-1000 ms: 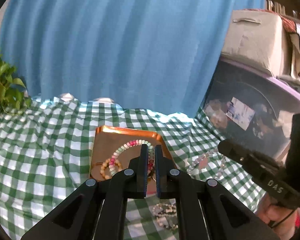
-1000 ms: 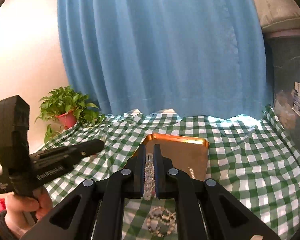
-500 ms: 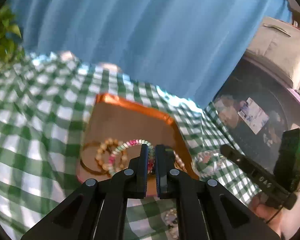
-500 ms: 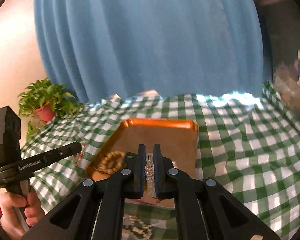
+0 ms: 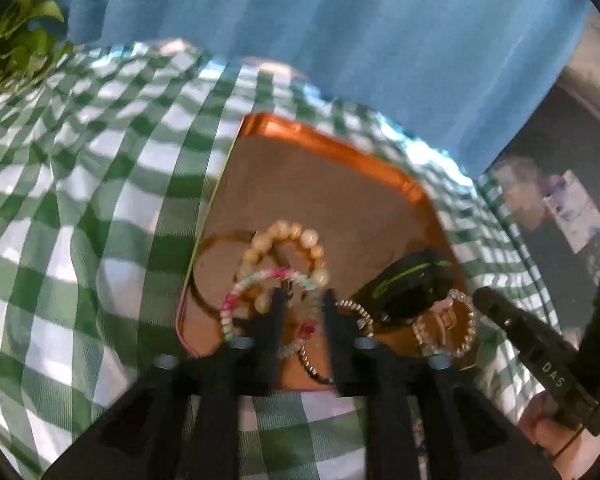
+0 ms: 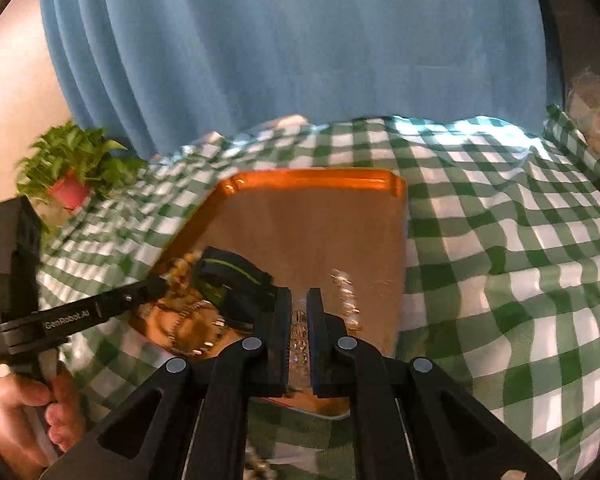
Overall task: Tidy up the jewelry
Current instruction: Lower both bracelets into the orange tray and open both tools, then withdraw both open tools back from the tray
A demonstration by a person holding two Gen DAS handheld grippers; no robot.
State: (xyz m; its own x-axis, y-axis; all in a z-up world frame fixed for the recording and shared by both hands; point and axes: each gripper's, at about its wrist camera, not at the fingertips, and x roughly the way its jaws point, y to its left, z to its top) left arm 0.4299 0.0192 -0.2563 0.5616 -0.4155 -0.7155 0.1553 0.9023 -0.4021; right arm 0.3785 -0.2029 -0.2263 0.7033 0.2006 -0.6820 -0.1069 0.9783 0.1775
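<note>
Tray [image 5: 324,142] holds bead bracelets [image 5: 286,248] | left gripper [image 5: 302,300] parted | right gripper [image 6: 299,300] clamps clear bracelet [image 6: 299,330]

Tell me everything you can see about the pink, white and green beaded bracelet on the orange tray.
The pink, white and green beaded bracelet is a ring of small round beads, pink patches alternating with pale green and white stretches. It lies flat in the near left part of the orange tray, overlapping the cream bead bracelet behind it. The left gripper is open, one finger inside the loop; blur hides any contact.
</note>
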